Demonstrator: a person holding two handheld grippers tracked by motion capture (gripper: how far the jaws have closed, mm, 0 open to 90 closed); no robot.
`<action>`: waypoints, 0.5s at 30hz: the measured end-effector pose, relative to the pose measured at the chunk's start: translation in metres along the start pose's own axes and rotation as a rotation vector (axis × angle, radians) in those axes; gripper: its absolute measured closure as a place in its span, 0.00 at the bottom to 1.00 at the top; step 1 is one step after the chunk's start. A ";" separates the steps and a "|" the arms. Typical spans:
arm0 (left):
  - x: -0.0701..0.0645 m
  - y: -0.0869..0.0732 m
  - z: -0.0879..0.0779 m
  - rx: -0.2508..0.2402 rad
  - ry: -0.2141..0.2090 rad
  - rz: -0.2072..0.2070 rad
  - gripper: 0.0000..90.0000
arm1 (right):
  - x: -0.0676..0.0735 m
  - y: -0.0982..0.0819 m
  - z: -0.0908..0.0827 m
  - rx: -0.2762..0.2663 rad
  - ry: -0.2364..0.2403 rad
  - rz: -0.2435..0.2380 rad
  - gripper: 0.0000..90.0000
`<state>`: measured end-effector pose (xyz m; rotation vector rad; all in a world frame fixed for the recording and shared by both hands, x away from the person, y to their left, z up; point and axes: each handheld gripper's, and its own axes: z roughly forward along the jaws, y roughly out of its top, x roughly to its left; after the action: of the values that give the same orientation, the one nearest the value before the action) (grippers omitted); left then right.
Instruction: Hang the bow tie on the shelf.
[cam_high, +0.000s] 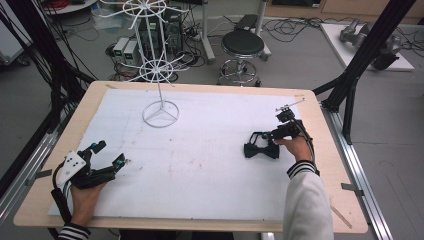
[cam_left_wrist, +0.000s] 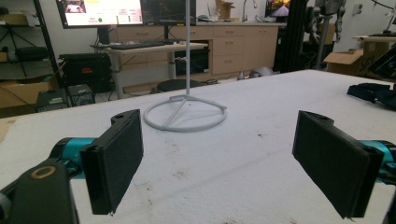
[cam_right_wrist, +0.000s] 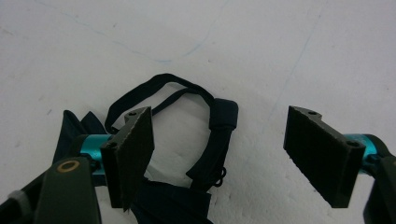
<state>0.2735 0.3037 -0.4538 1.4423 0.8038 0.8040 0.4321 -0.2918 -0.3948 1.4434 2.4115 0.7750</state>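
Hovering over the black bow tie (cam_right_wrist: 187, 154), right gripper (cam_right_wrist: 224, 154), jaws apart; left gripper (cam_left_wrist: 219, 168) likewise.

On one bench (cam_high: 320, 165): two hand-held tools, left tool (cam_high: 111, 154) and right tool (cam_high: 265, 136), one black bow tie (cam_high: 260, 150) and one white wire stand (cam_high: 160, 114).

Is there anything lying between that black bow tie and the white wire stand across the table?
Nothing visible does. From the high view, the bow tie lies under the right gripper, whose jaws are open, and the white cloth between it and the wire stand is bare. The left gripper, also open, sits off at the other side.
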 end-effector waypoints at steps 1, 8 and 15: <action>0.000 0.000 0.000 0.001 -0.001 0.000 0.19 | 0.000 0.000 0.001 0.008 -0.005 0.002 0.29; 0.000 0.000 0.000 -0.002 0.000 0.000 0.19 | 0.001 0.001 0.007 0.046 -0.012 0.007 0.37; 0.000 0.000 0.000 -0.002 0.000 0.000 0.19 | 0.003 0.001 0.013 0.096 -0.021 -0.005 0.48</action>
<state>0.2733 0.3038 -0.4539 1.4407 0.8027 0.8045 0.4368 -0.2845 -0.4049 1.4720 2.4670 0.6476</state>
